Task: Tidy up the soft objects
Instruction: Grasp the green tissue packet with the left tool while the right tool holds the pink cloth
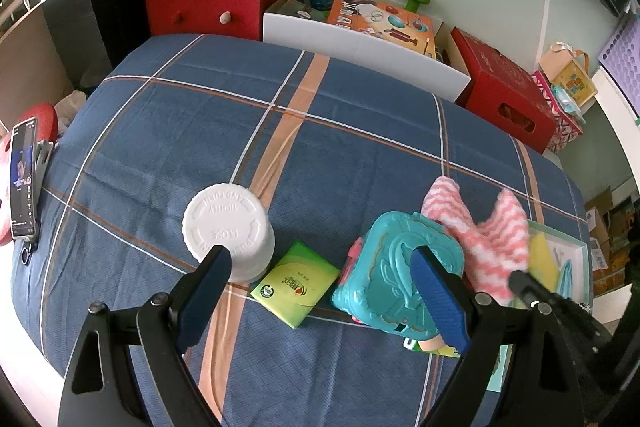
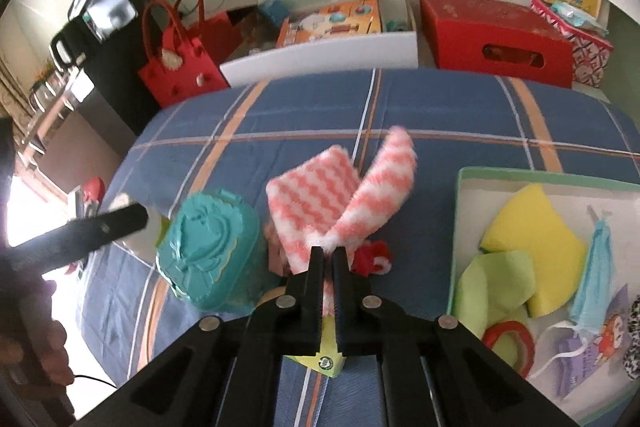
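Black fingers (image 2: 316,267) of the right gripper (image 2: 328,257) pinch the pink-and-white fluffy cloth (image 2: 320,195), lifted above the blue plaid bedspread (image 2: 300,107), left of the tray (image 2: 460,211). Left gripper (image 1: 320,291) gapes wide, holding nothing, near the teal toy case (image 1: 384,267).

A bed covered in a blue plaid sheet (image 1: 360,163) with peach and white stripes carries everything. On it lie a white capped jar (image 1: 230,227), just beside a green tissue packet (image 1: 298,283), then a teal plastic toy case (image 1: 396,275). At the right side rests a shallow mint-rimmed tray (image 2: 532,175) holding soft items, and a phone on a stand (image 1: 24,179) sits at the left edge.
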Action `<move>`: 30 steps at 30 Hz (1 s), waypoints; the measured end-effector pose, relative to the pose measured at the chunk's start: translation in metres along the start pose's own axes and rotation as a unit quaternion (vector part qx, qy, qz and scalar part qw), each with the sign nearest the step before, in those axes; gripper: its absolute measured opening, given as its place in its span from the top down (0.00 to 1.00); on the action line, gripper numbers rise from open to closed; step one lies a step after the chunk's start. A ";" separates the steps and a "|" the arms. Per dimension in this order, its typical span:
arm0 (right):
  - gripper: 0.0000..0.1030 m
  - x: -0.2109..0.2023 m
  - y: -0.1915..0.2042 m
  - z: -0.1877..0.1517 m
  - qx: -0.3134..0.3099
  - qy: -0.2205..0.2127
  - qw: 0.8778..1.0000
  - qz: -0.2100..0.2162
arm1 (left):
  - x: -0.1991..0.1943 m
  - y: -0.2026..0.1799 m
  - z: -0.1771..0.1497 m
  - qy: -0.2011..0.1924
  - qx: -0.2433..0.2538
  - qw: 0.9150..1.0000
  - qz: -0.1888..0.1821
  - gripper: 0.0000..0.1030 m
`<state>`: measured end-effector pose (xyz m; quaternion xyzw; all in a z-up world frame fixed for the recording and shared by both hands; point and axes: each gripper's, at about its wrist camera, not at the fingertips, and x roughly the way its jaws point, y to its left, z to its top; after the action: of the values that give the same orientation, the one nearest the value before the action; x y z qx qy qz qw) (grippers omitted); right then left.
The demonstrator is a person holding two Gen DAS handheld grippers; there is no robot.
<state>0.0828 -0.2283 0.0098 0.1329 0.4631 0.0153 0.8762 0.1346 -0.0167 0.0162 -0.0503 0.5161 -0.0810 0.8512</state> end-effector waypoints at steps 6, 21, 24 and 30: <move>0.96 -0.018 -0.005 0.005 0.008 -0.026 1.000 0.004 | -0.001 0.004 -0.003 -0.002 -0.004 1.000 0.004 0.12; 0.96 -0.074 -0.022 0.011 0.038 -0.115 0.992 0.016 | 0.003 0.019 -0.019 0.007 -0.007 1.000 0.019 0.12; 0.96 -0.079 -0.025 0.011 0.041 -0.121 0.992 0.018 | 0.006 0.020 -0.022 0.014 -0.003 1.000 0.022 0.12; 0.96 -0.068 -0.028 0.009 0.046 -0.097 0.994 0.019 | 0.019 0.026 -0.029 0.036 0.004 0.999 0.033 0.12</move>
<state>0.0489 -0.2671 0.0630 0.1824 0.3732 -0.0021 0.9096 0.1192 0.0048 -0.0178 -0.0273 0.5473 -0.0565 0.8346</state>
